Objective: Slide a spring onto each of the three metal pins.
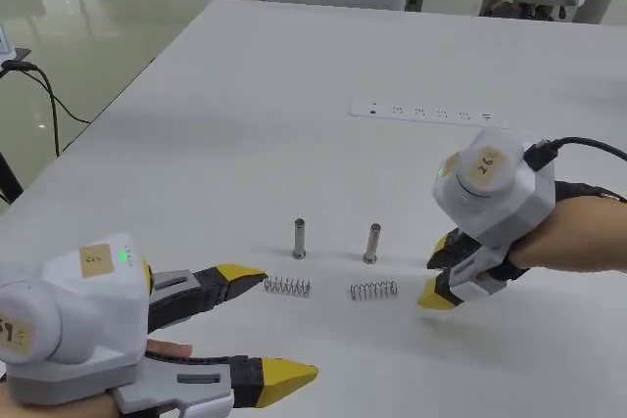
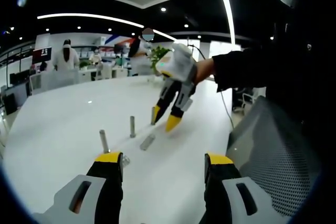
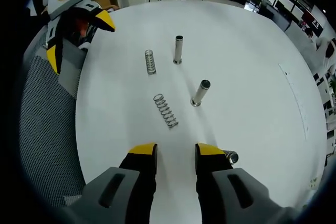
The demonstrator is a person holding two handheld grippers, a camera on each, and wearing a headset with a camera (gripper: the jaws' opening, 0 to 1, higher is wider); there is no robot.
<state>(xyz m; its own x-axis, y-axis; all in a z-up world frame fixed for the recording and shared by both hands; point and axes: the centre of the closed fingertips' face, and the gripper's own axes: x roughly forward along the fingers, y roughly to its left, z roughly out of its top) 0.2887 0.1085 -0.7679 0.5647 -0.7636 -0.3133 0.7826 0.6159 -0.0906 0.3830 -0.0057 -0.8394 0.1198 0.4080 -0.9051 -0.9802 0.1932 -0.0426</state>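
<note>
While left spring [image 1: 287, 287] and right spring [image 1: 373, 290] lay loose beside bare left pin [image 1: 299, 239] and right pin [image 1: 371, 243], left gripper [image 1: 284, 325] and right gripper [image 1: 437, 271] gaped empty; no threading looked done.

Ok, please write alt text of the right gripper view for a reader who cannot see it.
A near spring and a far spring lie loose on the white table beside a near pin and a far pin, both upright. The open right gripper points at them, a third pin beside it; the left gripper is upper left.
</note>
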